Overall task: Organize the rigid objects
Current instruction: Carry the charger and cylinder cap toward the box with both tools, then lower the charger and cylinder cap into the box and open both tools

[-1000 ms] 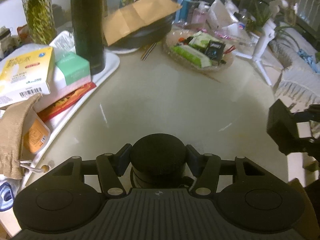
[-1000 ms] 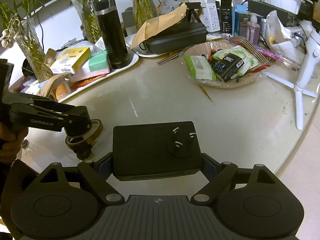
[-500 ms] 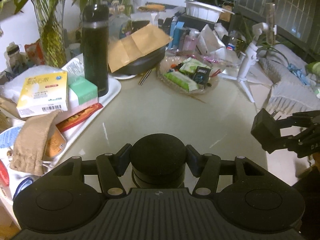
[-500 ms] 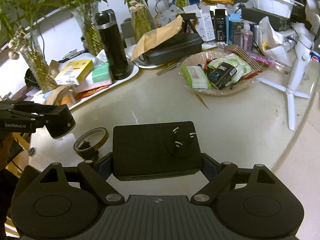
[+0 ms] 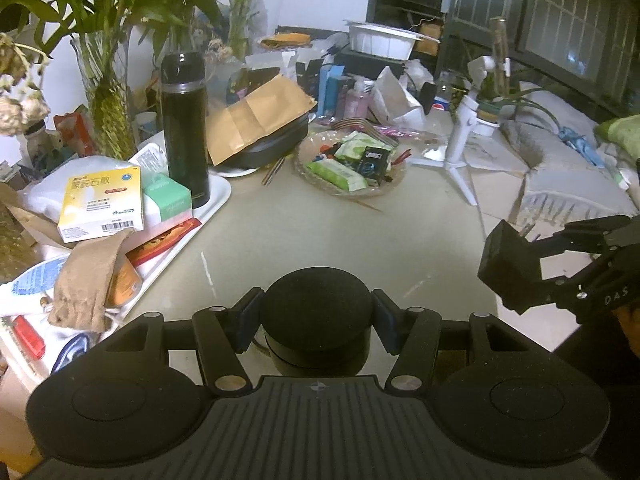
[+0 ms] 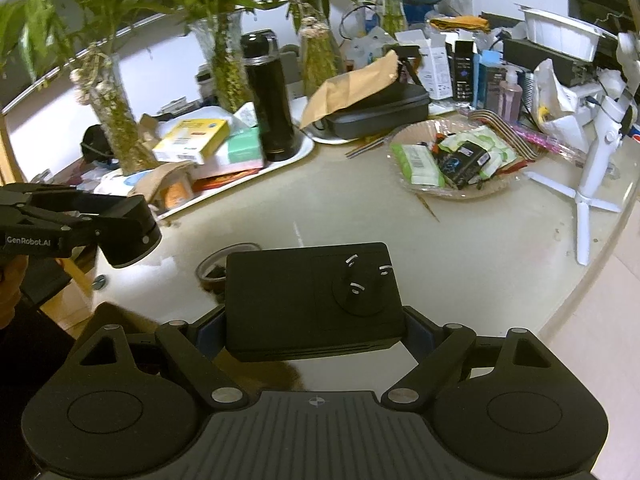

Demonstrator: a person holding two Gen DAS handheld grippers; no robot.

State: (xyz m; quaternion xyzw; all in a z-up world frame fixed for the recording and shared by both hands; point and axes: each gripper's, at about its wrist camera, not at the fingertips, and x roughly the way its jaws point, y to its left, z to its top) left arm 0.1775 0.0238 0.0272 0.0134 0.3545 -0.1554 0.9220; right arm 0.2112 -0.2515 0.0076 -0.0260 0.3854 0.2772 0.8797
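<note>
My left gripper (image 5: 316,320) is shut on a round black puck-shaped object (image 5: 316,312) and holds it above the near edge of the beige table (image 5: 320,220). In the right wrist view it appears at the left (image 6: 128,228). My right gripper (image 6: 312,320) is shut on a flat black rectangular power adapter (image 6: 312,300) with three metal prongs, held above the table's near edge. In the left wrist view it shows at the right (image 5: 508,268). A tape ring (image 6: 218,266) lies on the table just behind the adapter, partly hidden.
A white tray (image 5: 216,196) at the left holds a black flask (image 5: 186,128), boxes and packets. A clear dish of wrapped items (image 5: 352,164) sits mid-table. A black case with a brown envelope (image 5: 256,120), a white tripod (image 5: 460,148), vases and clutter stand behind.
Both grippers have risen and pulled back with their objects. The left gripper lifted the black puck away from the tape ring, which stays on the table.
</note>
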